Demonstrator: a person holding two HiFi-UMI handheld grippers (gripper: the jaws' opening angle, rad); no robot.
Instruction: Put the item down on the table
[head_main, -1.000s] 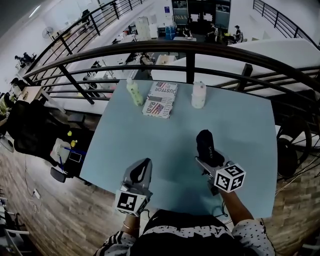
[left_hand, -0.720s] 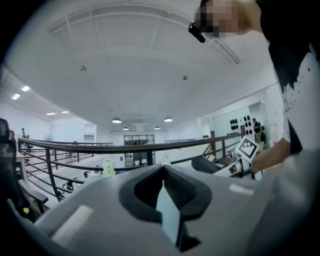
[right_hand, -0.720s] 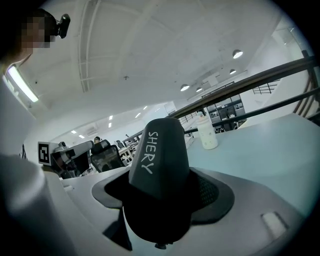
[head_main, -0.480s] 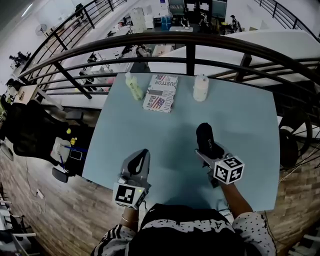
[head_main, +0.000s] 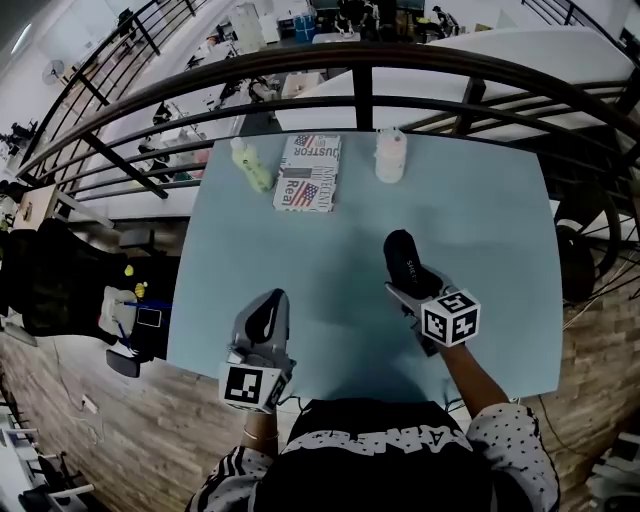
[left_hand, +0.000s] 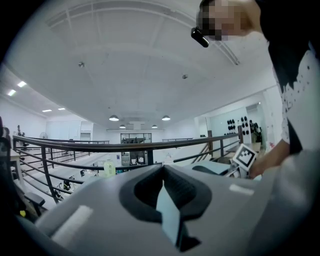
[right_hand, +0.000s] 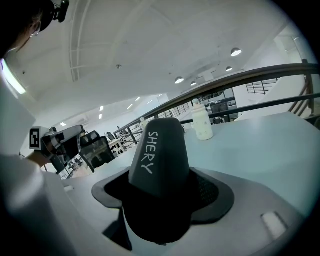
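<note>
A black oblong item (head_main: 403, 258) with white lettering SHERY sits in my right gripper (head_main: 413, 283), which is shut on it over the right middle of the light blue table (head_main: 480, 230). In the right gripper view the black item (right_hand: 159, 155) sticks out forward from between the jaws of my right gripper (right_hand: 161, 195). I cannot tell whether it touches the table. My left gripper (head_main: 266, 318) is near the table's front edge, shut with nothing in it; the left gripper view shows my left gripper (left_hand: 163, 172) with its jaws together.
At the table's far side stand a green bottle (head_main: 250, 166), a flat box with flag print (head_main: 309, 173) and a white bottle (head_main: 390, 156). A dark railing (head_main: 360, 60) runs right behind the table. The floor drops away at the left.
The head view has shifted, so the table sits higher in the picture. Both grippers keep their places over the table, and the right one still holds the black item.
</note>
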